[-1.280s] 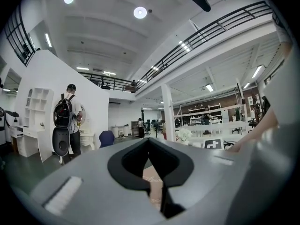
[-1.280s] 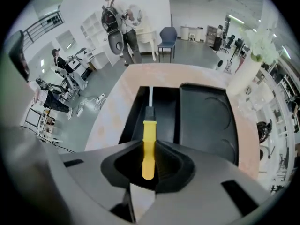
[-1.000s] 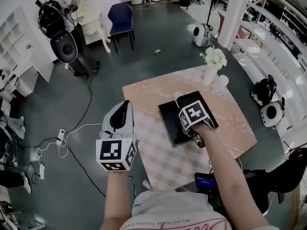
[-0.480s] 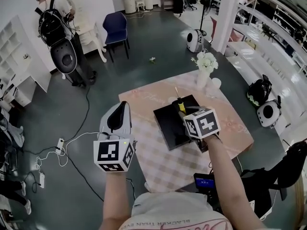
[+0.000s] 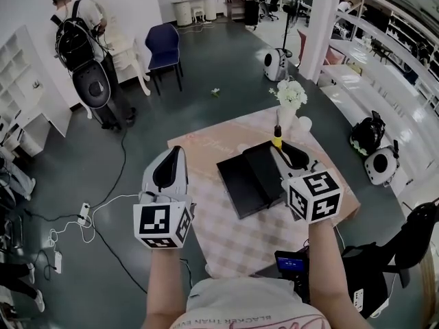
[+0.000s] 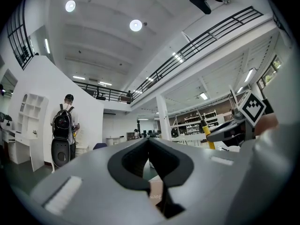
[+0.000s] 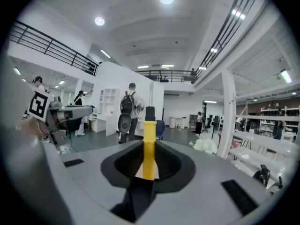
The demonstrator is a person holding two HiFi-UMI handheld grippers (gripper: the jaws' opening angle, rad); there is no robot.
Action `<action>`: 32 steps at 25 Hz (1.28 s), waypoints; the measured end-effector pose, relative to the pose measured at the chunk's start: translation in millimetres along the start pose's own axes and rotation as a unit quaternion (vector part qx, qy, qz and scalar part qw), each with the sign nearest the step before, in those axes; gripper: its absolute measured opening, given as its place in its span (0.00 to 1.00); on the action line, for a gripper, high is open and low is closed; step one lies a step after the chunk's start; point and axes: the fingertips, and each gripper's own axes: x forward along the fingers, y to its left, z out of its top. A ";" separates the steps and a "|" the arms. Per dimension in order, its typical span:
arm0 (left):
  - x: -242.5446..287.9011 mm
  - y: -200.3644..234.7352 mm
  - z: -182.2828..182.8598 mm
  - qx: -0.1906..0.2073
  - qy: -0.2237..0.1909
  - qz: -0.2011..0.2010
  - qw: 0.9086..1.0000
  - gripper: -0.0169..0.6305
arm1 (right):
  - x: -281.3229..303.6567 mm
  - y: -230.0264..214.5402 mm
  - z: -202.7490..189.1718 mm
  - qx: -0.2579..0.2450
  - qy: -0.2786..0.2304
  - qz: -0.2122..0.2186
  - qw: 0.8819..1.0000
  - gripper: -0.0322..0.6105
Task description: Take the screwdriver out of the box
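My right gripper (image 5: 282, 149) is shut on the yellow handle of the screwdriver (image 5: 277, 140), which it holds above the far right corner of the open black box (image 5: 247, 178). The thin shaft points up and away toward the vase. In the right gripper view the yellow handle (image 7: 149, 142) stands upright between the jaws of the right gripper (image 7: 148, 159). The box lies on the pink checked table (image 5: 206, 146). My left gripper (image 5: 173, 157) hovers off the table's left edge, shut with nothing in it. Its jaw tips meet in the left gripper view (image 6: 149, 143), where the screwdriver (image 6: 206, 136) shows at right.
A vase of white flowers (image 5: 289, 96) stands at the table's far edge, just beyond the screwdriver. A person with a backpack (image 5: 81, 36) and a blue chair (image 5: 167, 45) are far off on the floor. Cables (image 5: 103, 197) lie left of the table.
My right gripper rose out of the box with the screwdriver and tipped from pointing down to nearly level, shifting right. The left gripper hardly moved.
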 end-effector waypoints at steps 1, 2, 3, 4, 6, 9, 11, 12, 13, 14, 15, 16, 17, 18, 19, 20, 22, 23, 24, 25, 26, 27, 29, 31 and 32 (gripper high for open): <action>-0.3 -0.2 1.4 -0.001 -0.003 0.000 1.000 0.04 | -5.1 -2.9 5.9 -0.003 -0.018 -0.007 1.000 0.17; -0.8 -0.5 3.0 -0.003 -0.008 -0.001 1.000 0.04 | -9.9 -5.1 10.6 -0.006 -0.036 -0.013 0.999 0.17; -1.4 -0.9 4.8 -0.004 -0.013 -0.003 1.000 0.04 | -14.5 -6.4 14.2 -0.011 -0.052 -0.019 0.998 0.17; -2.1 -1.2 6.8 -0.005 -0.018 -0.004 1.000 0.04 | -18.9 -7.0 16.8 -0.016 -0.067 -0.024 0.997 0.17; -2.8 -1.7 10.7 -0.005 -0.028 -0.006 1.000 0.04 | -27.1 -7.9 21.0 -0.023 -0.093 -0.034 0.995 0.17; -2.5 -2.4 16.1 -0.004 -0.041 -0.006 0.999 0.04 | -39.3 -9.1 27.5 -0.029 -0.129 -0.041 0.990 0.17; -2.7 -2.3 19.3 -0.003 -0.048 -0.005 0.999 0.04 | -47.4 -9.1 32.9 -0.037 -0.146 -0.045 0.988 0.17; -3.2 -2.1 21.0 -0.003 -0.051 -0.004 0.999 0.04 | -51.4 -8.5 36.3 -0.042 -0.152 -0.047 0.986 0.17; -3.7 -1.7 23.0 -0.002 -0.054 -0.003 0.999 0.04 | -55.4 -7.8 40.2 -0.047 -0.157 -0.048 0.985 0.17; -4.0 -1.4 25.1 -0.001 -0.058 -0.003 0.998 0.04 | -59.1 -7.3 44.1 -0.050 -0.162 -0.049 0.984 0.17; -4.1 -1.2 27.5 -0.001 -0.061 -0.003 0.998 0.04 | -62.7 -7.1 47.6 -0.051 -0.168 -0.051 0.983 0.17; -4.0 -1.2 29.8 0.000 -0.065 -0.004 0.998 0.04 | -66.2 -7.1 50.8 -0.051 -0.173 -0.052 0.982 0.17; -3.8 -1.4 32.1 0.001 -0.068 -0.004 0.998 0.04 | -69.5 -6.9 53.6 -0.050 -0.178 -0.053 0.981 0.17; -3.6 -1.9 34.2 0.003 -0.070 -0.005 0.998 0.04 | -72.7 -6.6 56.2 -0.050 -0.182 -0.054 0.980 0.17; -3.3 -2.7 36.0 0.005 -0.072 -0.006 0.997 0.04 | -75.7 -6.3 58.5 -0.050 -0.186 -0.054 0.980 0.17; -2.9 -3.8 37.3 0.008 -0.074 -0.006 0.997 0.04 | -78.2 -6.0 60.5 -0.051 -0.189 -0.054 0.979 0.17; -2.0 -5.8 39.3 0.012 -0.078 -0.008 0.997 0.04 | -81.4 -6.0 63.7 -0.052 -0.193 -0.054 0.978 0.17; -1.8 -6.5 39.9 0.013 -0.080 -0.008 0.997 0.04 | -82.1 -6.1 64.6 -0.051 -0.194 -0.054 0.978 0.17; -1.7 -7.2 40.5 0.015 -0.081 -0.009 0.997 0.04 | -82.4 -6.3 65.1 -0.051 -0.194 -0.053 0.978 0.17; -1.8 -7.9 41.2 0.016 -0.082 -0.008 0.996 0.04 | -82.6 -6.8 65.2 -0.049 -0.194 -0.054 0.978 0.17; -2.0 -8.5 41.9 0.017 -0.083 -0.008 0.996 0.04 | -82.8 -7.2 65.3 -0.048 -0.193 -0.055 0.978 0.17; -2.3 -8.9 42.7 0.018 -0.084 -0.008 0.996 0.04 | -82.9 -7.5 65.5 -0.047 -0.193 -0.056 0.978 0.17; -2.9 -9.7 44.0 0.022 -0.084 -0.010 0.996 0.04 | -83.4 -7.4 66.4 -0.044 -0.194 -0.057 0.978 0.17; -3.3 -10.2 44.9 0.023 -0.085 -0.011 0.996 0.04 | -83.8 -6.9 67.4 -0.043 -0.193 -0.058 0.978 0.17; -3.5 -10.1 45.5 0.023 -0.086 -0.011 0.996 0.04 | -83.4 -6.8 67.6 -0.044 -0.191 -0.058 0.979 0.17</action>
